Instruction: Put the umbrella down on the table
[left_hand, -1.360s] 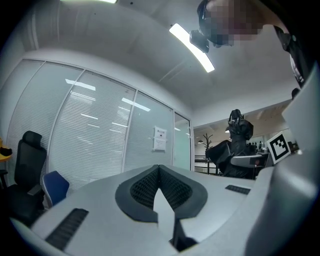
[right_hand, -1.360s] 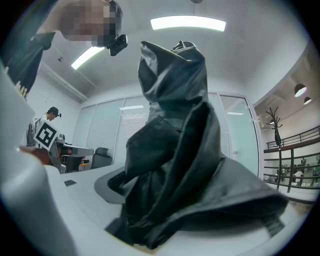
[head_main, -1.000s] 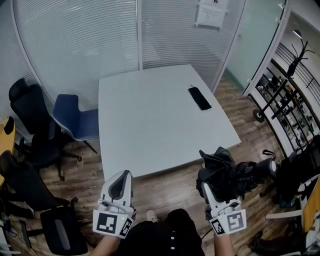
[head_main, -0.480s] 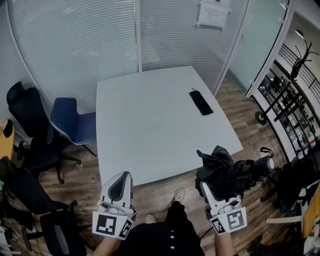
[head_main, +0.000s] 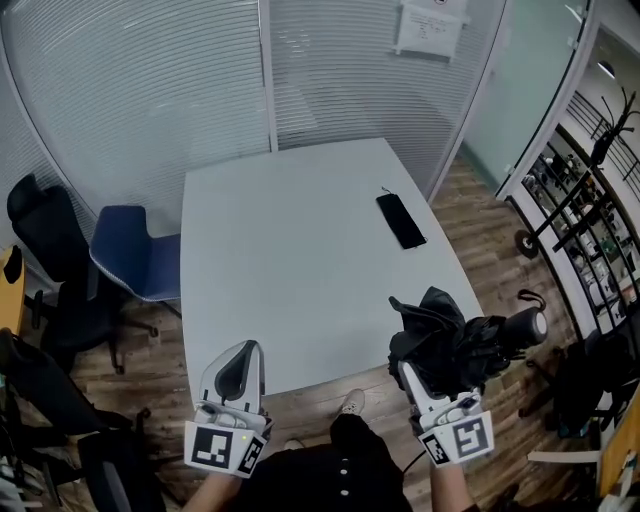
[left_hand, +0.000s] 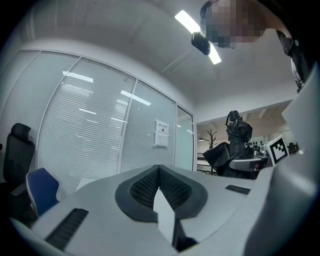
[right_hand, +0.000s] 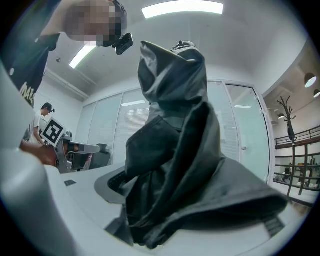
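Folded umbrella (head_main: 460, 345), lower right of frame, clamped by bunched fabric in wide-spread right gripper (head_main: 418, 382) jaws, just beside worktop (head_main: 300, 250) corner. Empty left gripper (head_main: 240, 368) jaws pressed together. Risk: drop to floor (head_main: 325, 388) if released short; slippage through loose folds.

White table (head_main: 300, 250), flat black object (head_main: 401, 221) near right edge

The white left gripper (head_main: 247, 350) with its square-marker cube is held level, pointing forward, its dark-padded fingers (left_hand: 140, 187) pressed together with nothing between them. The matching white right gripper (head_main: 420, 385) is level beside it, well apart, fingers clamped on a folded black fabric umbrella (head_main: 455, 345).
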